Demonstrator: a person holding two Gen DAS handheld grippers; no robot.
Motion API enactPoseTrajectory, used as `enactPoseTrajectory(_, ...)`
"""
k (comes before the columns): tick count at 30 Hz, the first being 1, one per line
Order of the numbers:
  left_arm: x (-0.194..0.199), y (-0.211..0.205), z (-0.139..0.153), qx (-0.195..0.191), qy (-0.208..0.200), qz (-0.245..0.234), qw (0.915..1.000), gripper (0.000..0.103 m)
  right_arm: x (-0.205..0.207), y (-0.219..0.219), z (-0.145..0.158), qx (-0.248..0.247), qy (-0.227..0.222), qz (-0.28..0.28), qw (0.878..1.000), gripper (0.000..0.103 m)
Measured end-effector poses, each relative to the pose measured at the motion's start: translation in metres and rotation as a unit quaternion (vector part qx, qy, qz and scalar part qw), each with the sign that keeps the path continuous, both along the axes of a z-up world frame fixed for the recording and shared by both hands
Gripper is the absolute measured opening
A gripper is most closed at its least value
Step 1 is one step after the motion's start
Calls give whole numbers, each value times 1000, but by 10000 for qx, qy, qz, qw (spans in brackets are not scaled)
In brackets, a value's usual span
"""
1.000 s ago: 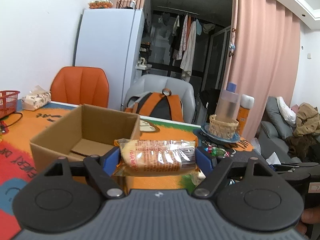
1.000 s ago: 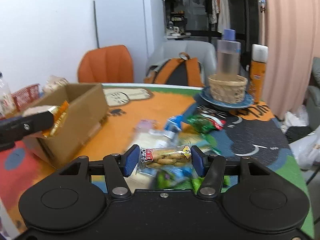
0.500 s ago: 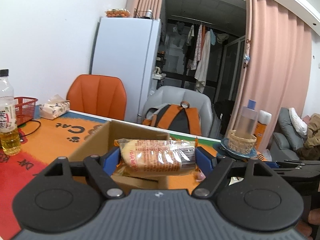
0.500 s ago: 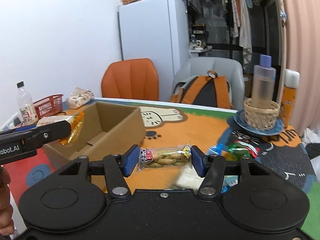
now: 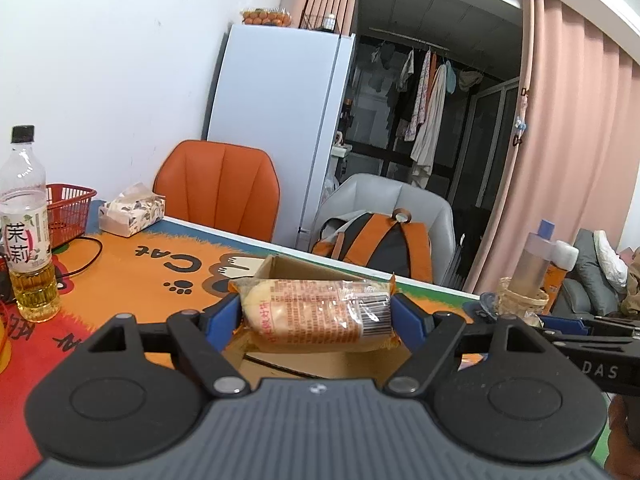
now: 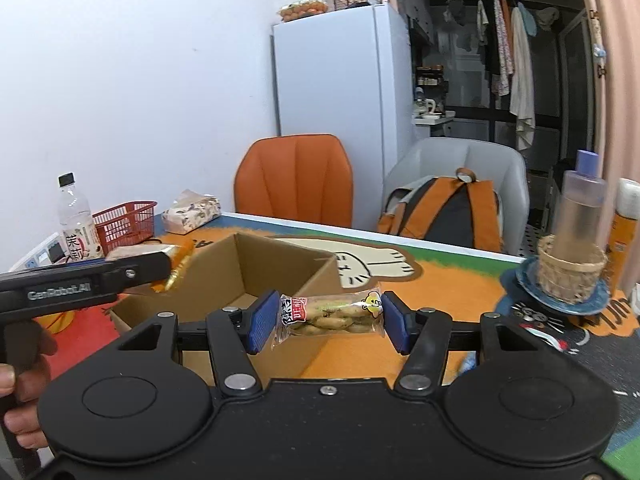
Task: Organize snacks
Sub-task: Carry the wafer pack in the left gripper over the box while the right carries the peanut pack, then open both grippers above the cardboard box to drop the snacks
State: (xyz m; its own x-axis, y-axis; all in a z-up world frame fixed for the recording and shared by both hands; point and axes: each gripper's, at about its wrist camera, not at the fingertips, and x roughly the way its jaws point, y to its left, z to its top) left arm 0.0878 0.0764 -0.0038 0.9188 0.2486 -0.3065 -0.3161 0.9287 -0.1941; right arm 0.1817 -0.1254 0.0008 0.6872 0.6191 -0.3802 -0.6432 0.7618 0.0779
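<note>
My left gripper [image 5: 316, 314] is shut on a wrapped bread roll [image 5: 316, 310] in clear orange-edged film, held crosswise above the open cardboard box [image 5: 304, 270], most of which it hides. My right gripper [image 6: 323, 316] is shut on a small clear pack of twisted biscuits [image 6: 328, 314], hanging over the near right part of the box [image 6: 248, 276]. In the right wrist view the left gripper [image 6: 160, 266] reaches in from the left over the box's left rim with the roll [image 6: 140, 250] in it. The box looks empty inside.
A tea bottle [image 5: 28, 228], a red basket [image 5: 70, 208] and a tissue pack [image 5: 132, 210] stand at the table's left. A wicker holder with a bottle [image 6: 572, 256] sits on a blue plate at the right. Orange chair [image 6: 296, 180] and grey chair with a backpack [image 6: 452, 208] stand behind.
Both grippers have carried their snacks leftward and up to the box. The right one left the snack pile and now hangs over the box. Neither grip has changed.
</note>
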Motion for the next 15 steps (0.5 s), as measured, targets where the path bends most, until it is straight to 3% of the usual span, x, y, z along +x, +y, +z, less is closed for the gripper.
enactPoseTrajectory(7,20,22,-8,-152,263,68,9995,80,9,29,-1,12,28,157,9999,56)
enactPoseTrajectory(15,19,32,-9,-275,152,214,9993,87,21,51,-8,67,144,367,9992,56)
